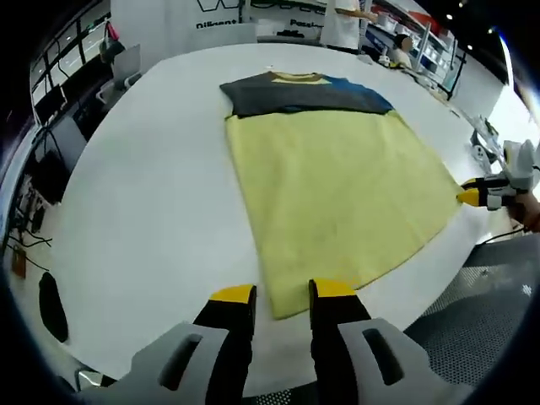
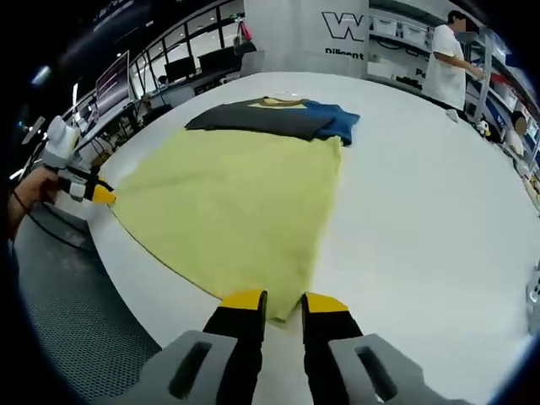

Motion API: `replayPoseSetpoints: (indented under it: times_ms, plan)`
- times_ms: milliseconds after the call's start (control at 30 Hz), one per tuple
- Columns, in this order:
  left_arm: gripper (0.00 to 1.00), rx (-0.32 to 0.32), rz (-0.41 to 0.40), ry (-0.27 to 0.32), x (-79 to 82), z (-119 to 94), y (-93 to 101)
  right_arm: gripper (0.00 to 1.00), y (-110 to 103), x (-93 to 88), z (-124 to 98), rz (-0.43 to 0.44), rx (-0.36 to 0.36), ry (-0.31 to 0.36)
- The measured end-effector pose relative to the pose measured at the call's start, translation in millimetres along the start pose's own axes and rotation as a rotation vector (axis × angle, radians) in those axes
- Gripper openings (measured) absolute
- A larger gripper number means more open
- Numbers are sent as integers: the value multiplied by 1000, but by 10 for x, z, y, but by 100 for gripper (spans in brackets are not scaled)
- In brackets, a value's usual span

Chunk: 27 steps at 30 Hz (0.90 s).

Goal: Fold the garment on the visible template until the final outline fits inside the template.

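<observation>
A T-shirt [image 1: 337, 186] with a yellow body, dark grey shoulders and one blue sleeve lies flat on the white round table [image 1: 160, 194], collar at the far side. My left gripper [image 1: 283, 294] is open at the near hem, and one hem corner lies in the gap between its yellow-tipped jaws. In the right gripper view the same T-shirt [image 2: 236, 194] spreads ahead. My right gripper [image 2: 284, 302] is open, with the other hem corner between its jaws. Each gripper also appears in the other's view at its corner: the right gripper [image 1: 472, 194] and the left gripper [image 2: 99, 194].
The table edge [image 2: 126, 261] curves close to both hem corners, with grey mesh flooring [image 2: 76, 329] beyond it. A person [image 2: 443, 59] stands past the far side. Desks with monitors [image 1: 51, 110] line the room to the left.
</observation>
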<state>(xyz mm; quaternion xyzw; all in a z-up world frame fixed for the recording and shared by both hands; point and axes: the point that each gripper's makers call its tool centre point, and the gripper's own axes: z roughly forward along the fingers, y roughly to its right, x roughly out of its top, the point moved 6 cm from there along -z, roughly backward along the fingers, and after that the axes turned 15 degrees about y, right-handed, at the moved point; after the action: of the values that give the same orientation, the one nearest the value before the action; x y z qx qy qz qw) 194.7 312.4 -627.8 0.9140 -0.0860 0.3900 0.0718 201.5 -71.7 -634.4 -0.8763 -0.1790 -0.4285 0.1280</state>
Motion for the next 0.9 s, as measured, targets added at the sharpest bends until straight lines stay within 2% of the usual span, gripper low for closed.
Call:
replayPoseSetpoints:
  times_ms: [100,267,367,567,700,800,900]
  plan:
    - [14,15,-20,-12,-16,-6,-38,5,3,-4,0,-11,-2,-1]
    - [8,-2,-31,-22,-38,-13,-13,0,7,-6,-7,-11,-3,-3]
    - [7,-41,56,-21,-29,-2,0,0,9,-6,-6,-6,-7,-2]
    - [6,-36,87,-36,-13,3,17,0,7,7,-8,-18,-5,-7]
    - [6,-30,92,-38,-18,-14,15,0,-14,27,-32,-65,15,-16]
    - [6,-43,149,-54,-32,-40,33,0,-33,63,-64,-70,34,-28]
    - [6,-40,153,-64,-40,-61,40,0,-47,68,-83,-70,43,-36]
